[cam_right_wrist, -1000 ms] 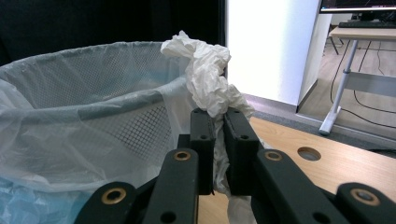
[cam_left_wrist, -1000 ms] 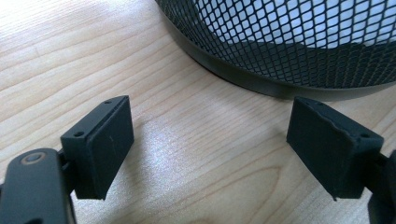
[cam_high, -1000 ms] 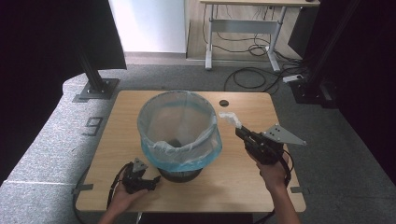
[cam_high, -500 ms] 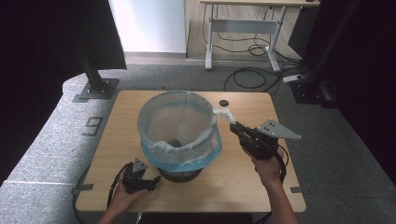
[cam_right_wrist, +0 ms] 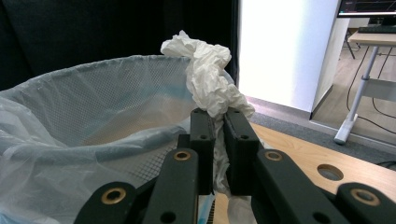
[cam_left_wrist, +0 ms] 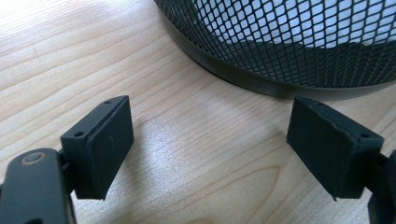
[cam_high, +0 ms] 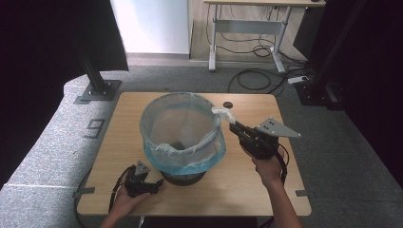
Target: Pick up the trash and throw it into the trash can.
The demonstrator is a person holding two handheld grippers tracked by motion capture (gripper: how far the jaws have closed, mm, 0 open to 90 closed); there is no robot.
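The right gripper (cam_right_wrist: 215, 128) clamped a crumpled white tissue (cam_right_wrist: 208, 77) at the rim of the lined mesh bin (cam_high: 183, 135), its long axis rising upright from the jaws. The left gripper (cam_left_wrist: 210, 154) rested open on the table (cam_high: 266, 190).

bin (cam_high: 183, 137) blocks table centre — open wood (cam_high: 266, 187) right | front
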